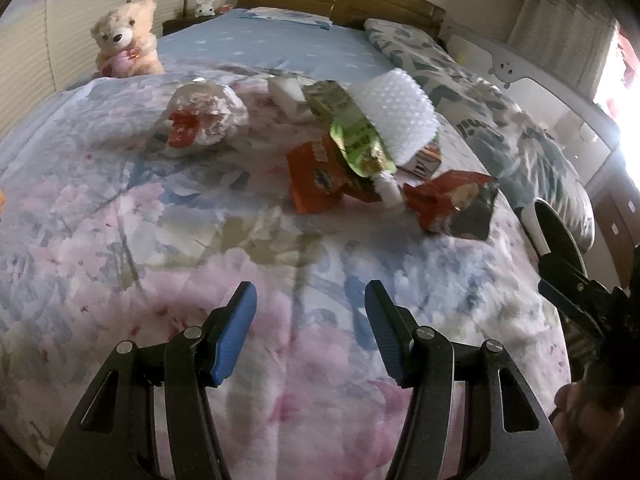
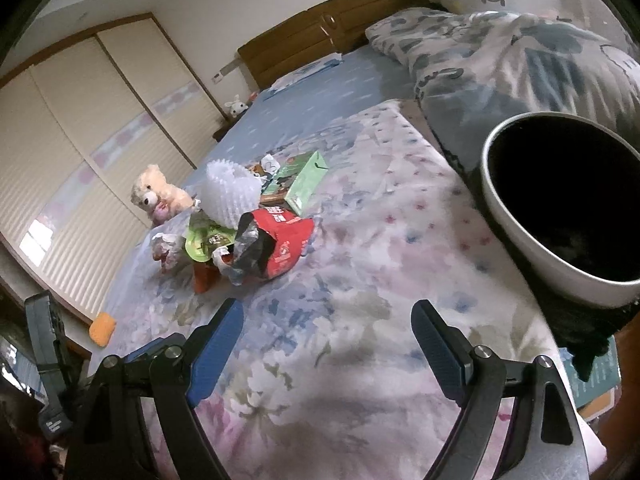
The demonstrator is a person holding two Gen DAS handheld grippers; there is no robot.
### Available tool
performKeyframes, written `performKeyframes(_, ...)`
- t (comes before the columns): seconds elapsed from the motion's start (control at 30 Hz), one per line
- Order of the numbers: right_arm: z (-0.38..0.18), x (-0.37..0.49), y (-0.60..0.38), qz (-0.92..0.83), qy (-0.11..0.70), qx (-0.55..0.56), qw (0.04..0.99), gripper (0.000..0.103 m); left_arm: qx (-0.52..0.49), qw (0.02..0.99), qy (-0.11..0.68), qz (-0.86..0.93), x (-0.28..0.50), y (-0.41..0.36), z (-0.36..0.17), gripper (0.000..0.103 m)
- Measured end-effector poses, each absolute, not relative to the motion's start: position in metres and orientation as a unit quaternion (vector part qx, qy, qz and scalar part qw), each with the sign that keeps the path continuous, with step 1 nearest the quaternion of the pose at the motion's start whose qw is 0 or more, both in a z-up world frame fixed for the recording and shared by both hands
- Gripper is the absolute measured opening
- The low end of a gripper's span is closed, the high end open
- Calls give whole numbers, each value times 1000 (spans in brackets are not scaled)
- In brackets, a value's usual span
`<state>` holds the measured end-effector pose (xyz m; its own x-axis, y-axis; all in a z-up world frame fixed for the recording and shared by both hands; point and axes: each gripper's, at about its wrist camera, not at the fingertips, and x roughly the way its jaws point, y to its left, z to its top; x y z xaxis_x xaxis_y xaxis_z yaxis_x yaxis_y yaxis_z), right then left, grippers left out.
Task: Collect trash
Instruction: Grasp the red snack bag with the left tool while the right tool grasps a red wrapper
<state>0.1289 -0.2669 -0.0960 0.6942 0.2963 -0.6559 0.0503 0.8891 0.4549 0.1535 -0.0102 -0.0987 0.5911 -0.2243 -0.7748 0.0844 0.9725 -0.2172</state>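
White bin point(image 2: 516, 216) at quilt's right edge, interior dark, contents indiscernible. Red snack bag point(image 2: 276, 248) lies open-mouthed. Left gripper point(image 1: 310, 300) and right gripper point(image 2: 328, 320) both spread, empty.

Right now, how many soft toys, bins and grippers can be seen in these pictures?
Soft toys: 2 (teddy bear, white rabbit)
Bins: 1 (bin)
Grippers: 2 (left gripper, right gripper)
Total: 5

White-rimmed round bin point(image 2: 516, 216): interior black, contents indiscernible; right side cut off by the frame edge. Orange snack wrapper point(image 1: 320, 180): partly covered by the green spouted pouch point(image 1: 352, 132). Print on the flat green carton point(image 2: 296, 184): too blurred to read.
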Motion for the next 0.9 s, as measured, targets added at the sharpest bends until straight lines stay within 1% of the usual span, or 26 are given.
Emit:
performKeyframes(0.47, -101, 166, -247, 87, 391, 227, 887, 86, -103, 880, 454, -97, 205, 4, -105, 57)
performKeyframes(0.53, -102, 172, -244, 91, 392, 225, 888, 84, -108, 878, 456, -100, 215, 5, -107, 57)
performKeyframes(0.63, -105, 184, -240, 97, 396, 224, 885, 77, -122, 873, 461, -107, 228, 6, -109, 57)
performKeyframes(0.7, -107, 191, -238, 99, 399, 224, 884, 68, -128, 871, 461, -114, 236, 6, -110, 56)
performKeyframes(0.73, -109, 195, -237, 100, 401, 223, 883, 65, -128, 871, 461, -117, 239, 5, -111, 55)
performKeyframes(0.77, -110, 198, -236, 100, 403, 222, 882, 58, -128, 870, 461, -121, 242, 3, -111, 52)
performKeyframes(0.8, -111, 202, -234, 101, 405, 222, 881, 48, -127, 869, 461, -127, 244, 1, -111, 45)
performKeyframes(0.83, -113, 205, -233, 102, 409, 221, 880, 44, -126, 868, 461, -132, 245, 0, -111, 37)
performKeyframes(0.87, -115, 208, -232, 104, 413, 221, 878, 38, -125, 868, 461, -137, 247, -2, -111, 30)
performKeyframes(0.9, -117, 209, -232, 106, 415, 222, 876, 31, -126, 864, 464, -148, 249, -4, -112, 15)
